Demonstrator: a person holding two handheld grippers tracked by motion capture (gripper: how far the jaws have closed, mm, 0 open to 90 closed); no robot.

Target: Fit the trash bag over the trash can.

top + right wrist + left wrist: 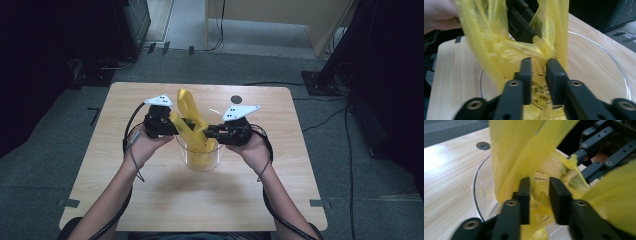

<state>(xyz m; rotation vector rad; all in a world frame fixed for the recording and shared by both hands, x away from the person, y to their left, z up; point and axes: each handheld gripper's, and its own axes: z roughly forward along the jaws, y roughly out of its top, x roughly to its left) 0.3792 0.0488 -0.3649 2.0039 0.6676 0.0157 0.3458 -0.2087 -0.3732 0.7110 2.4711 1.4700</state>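
Observation:
A yellow plastic bag [187,102] sits in a clear round container [202,161] at the middle of the wooden table [150,190]. One bag handle stands up as a loop. My left gripper [184,125] comes in from the left over the rim and my right gripper [207,132] from the right, tips close together. In the left gripper view its jaws [539,187] pinch bunched bag film [511,152] above the container's rim [477,182]. In the right gripper view its jaws [537,66] clamp the bag [499,50] inside the container [609,57]. The bag hides the container's bottom.
A small round hole [236,99] lies in the tabletop behind the container. Bare wood surrounds the container on all sides. Dark stands and cables [320,80] sit on the grey floor beyond the table's far right corner.

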